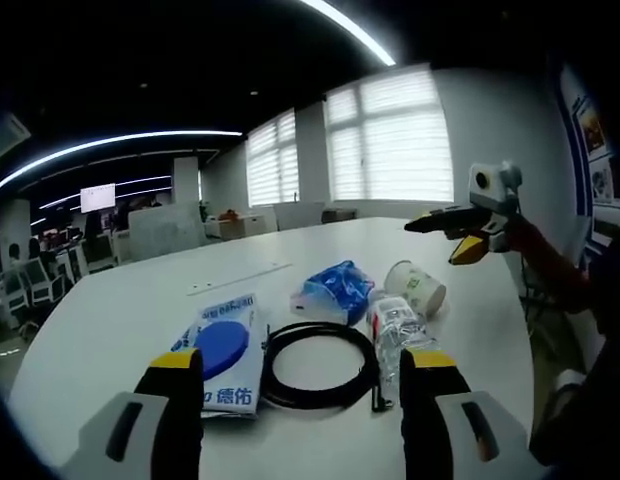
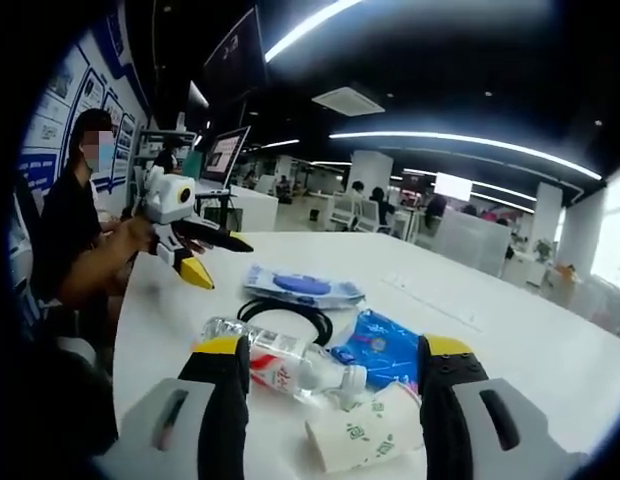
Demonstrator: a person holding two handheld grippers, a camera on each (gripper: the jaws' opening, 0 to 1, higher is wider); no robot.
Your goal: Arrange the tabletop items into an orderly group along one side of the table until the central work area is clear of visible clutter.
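Plastic bottle (image 2: 290, 367) flat on table (image 2: 510, 340), cap toward paper cup (image 2: 365, 432)

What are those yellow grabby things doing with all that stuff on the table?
A person holds a gripper in each hand above a big white table. Both are open and holding nothing: the left gripper and the right gripper. Clustered on the table are a white and blue packet, a coiled black cable, a clear plastic bottle lying on its side, a blue crinkly packet and a tipped-over paper cup. Nothing looks tidied to one side yet.
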